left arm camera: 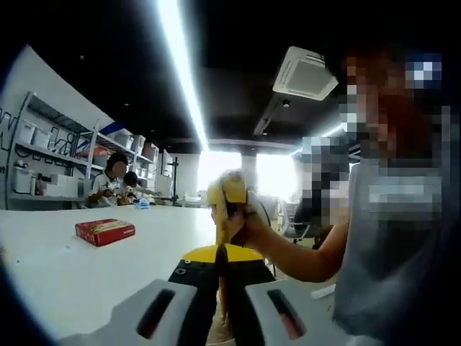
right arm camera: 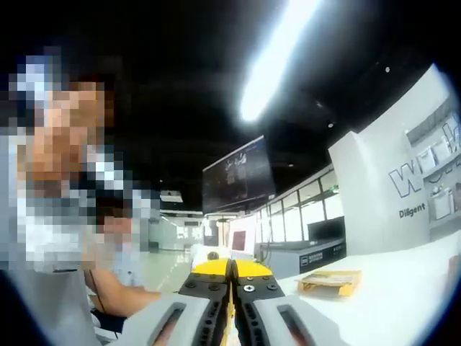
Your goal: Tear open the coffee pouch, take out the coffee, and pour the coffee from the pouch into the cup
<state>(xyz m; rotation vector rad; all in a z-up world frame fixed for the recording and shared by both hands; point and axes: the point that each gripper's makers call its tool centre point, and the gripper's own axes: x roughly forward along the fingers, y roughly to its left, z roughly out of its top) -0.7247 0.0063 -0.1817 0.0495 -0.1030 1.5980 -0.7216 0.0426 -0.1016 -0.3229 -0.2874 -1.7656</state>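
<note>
In the left gripper view my left gripper (left arm camera: 223, 254) points up off the table, its yellow-tipped jaws pressed together. Whether anything thin is pinched between them is hidden. Just past the tips a person's hand (left arm camera: 248, 225) grips a blurred yellow object (left arm camera: 228, 193), too blurred to name. In the right gripper view my right gripper (right arm camera: 230, 268) also has its jaws together, with a thin pale sliver in the slit. A flat tan pouch or box (right arm camera: 330, 281) lies on the white table (right arm camera: 403, 295) to the right.
A red box (left arm camera: 105, 231) lies on the white table (left arm camera: 65, 267) at the left. The person's arm and torso (left arm camera: 389, 252) stand close on the right. Shelving (left arm camera: 50, 155) and two seated people (left arm camera: 115, 184) are at the far side.
</note>
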